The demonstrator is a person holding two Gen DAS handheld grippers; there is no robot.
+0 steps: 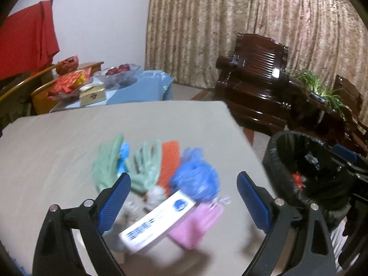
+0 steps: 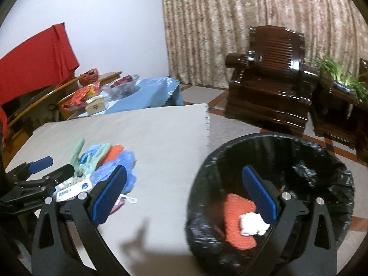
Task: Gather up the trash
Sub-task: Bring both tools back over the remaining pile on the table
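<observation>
A pile of items lies on the grey table (image 1: 57,142): two green gloves (image 1: 147,165), an orange pad (image 1: 169,161), a blue plastic bag (image 1: 197,179), a white and blue box (image 1: 158,220) and a pink cloth (image 1: 195,225). My left gripper (image 1: 184,200) is open and empty just above the pile. A black-lined trash bin (image 2: 271,184) stands right of the table and holds an orange pad (image 2: 239,223) and a crumpled white tissue (image 2: 253,224). My right gripper (image 2: 184,197) is open and empty at the bin's near left rim.
A dark wooden armchair (image 2: 269,76) and a side table with a green plant (image 2: 340,76) stand behind the bin. A blue-covered table with snack packets and bowls (image 1: 138,85) stands beyond the grey table. A red cloth (image 1: 25,46) hangs at the left.
</observation>
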